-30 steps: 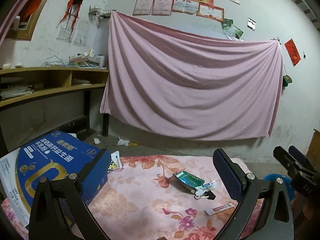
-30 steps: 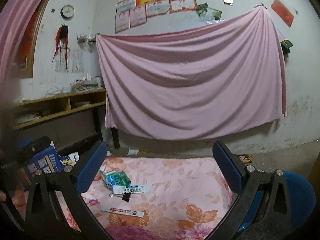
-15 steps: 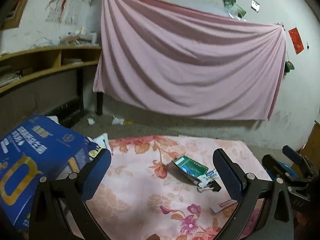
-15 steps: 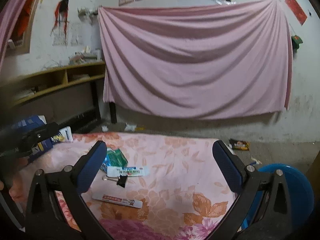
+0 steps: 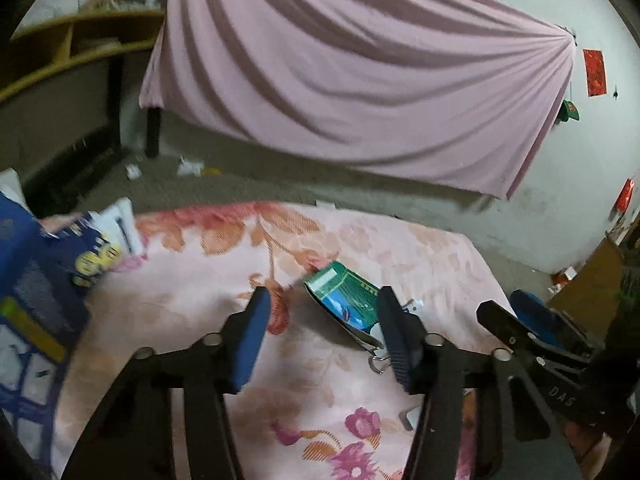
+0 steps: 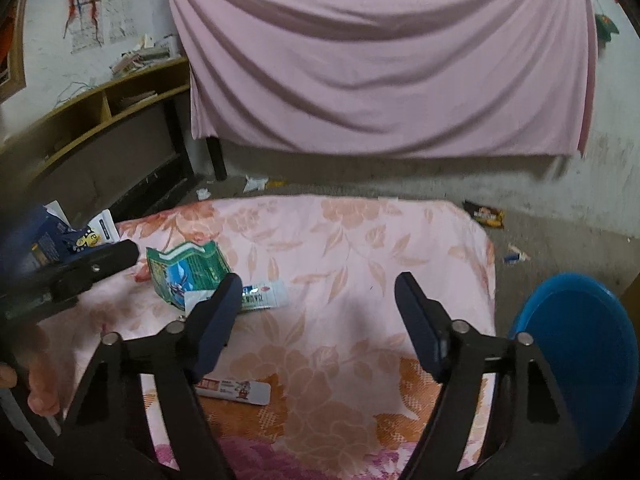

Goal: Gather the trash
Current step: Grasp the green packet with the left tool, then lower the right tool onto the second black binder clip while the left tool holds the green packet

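Note:
A torn green packet [image 5: 344, 300] lies on the flowered cloth [image 5: 180, 292], just ahead of my left gripper [image 5: 324, 294]. Its jaws are closing, and the packet's near end sits by the right finger, with no pad pressing on it. A binder clip [image 5: 378, 362] lies beside that finger. My right gripper [image 6: 318, 280] hovers over bare cloth with its jaws wide and closing slightly, nothing between them. Its left finger overlaps a white sachet [image 6: 260, 296] next to the green packet [image 6: 188, 276]. A red-and-white stick packet [image 6: 234, 390] lies nearer.
A blue bin [image 6: 580, 340] stands at the table's right edge. A large blue box [image 5: 32, 300] stands at the left edge. Wrappers [image 6: 484, 214] litter the floor beyond the table. A pink sheet [image 6: 380, 60] hangs on the far wall and shelves [image 6: 100, 108] line the left wall.
Both grippers have tipped downward and come closer to the table and the litter. The left jaws have narrowed a lot, the right only a little.

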`<state>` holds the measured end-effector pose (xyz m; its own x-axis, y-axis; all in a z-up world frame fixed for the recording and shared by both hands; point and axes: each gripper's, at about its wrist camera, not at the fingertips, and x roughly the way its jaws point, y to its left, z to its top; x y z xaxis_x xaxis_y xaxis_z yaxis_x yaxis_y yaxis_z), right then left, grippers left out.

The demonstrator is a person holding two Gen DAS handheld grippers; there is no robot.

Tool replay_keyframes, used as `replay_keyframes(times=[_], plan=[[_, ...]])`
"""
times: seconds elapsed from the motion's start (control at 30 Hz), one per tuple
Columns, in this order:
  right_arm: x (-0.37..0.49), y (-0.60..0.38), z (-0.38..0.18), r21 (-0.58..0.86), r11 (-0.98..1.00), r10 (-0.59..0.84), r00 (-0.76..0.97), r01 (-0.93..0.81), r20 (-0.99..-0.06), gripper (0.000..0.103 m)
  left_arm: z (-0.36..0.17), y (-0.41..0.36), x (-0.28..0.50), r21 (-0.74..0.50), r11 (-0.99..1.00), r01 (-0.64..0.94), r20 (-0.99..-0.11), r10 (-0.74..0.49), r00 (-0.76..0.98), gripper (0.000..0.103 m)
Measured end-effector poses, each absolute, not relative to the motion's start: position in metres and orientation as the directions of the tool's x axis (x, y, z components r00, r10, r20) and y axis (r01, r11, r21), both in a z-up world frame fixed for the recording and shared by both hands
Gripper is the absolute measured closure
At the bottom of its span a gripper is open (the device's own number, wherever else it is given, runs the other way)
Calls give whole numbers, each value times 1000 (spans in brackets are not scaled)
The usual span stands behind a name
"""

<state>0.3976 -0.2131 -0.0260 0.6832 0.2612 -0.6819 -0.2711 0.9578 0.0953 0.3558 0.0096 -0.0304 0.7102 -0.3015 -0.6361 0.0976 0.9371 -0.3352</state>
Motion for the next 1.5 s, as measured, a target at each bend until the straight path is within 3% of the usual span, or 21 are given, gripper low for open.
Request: replay_keyframes(times=[0.27,0.33,0.4,0.53,0.83,1.07,1.3,1.5], plan=[[404,-197,-40,191,930,349,588,-315,-729,25,-54,16,383,-401,915,45,-715,-343,609,80],[403,-193,-40,182,928,348,580,-325,-736,28,-56,17,385,-421,906,36,-712,-355,607,81],[403,-191,-42,182,925,351,571,-332,-742,30,-55,16,386,-428,903,39,-711,-363,602,92],[405,-188,-46,196,916,368,543,-349,-755,33,-54,16,386,-436,899,43,-710,-373,598,96],[406,-171,-56,230,876,425,450,-425,-785,32,-39,26,364,-377,926,-20,-672,-258,694,100],[403,-153,-60,208,854,428,419,-476,-800,16,-31,31,343,-311,950,-28,-656,-194,729,100],[403,-146,-64,174,859,399,417,-481,-817,14,-30,28,335,-303,953,-14,-638,-192,746,100],[406,-154,-63,184,879,387,434,-439,-813,43,-29,25,334,-295,955,-14,-631,-184,754,101]])
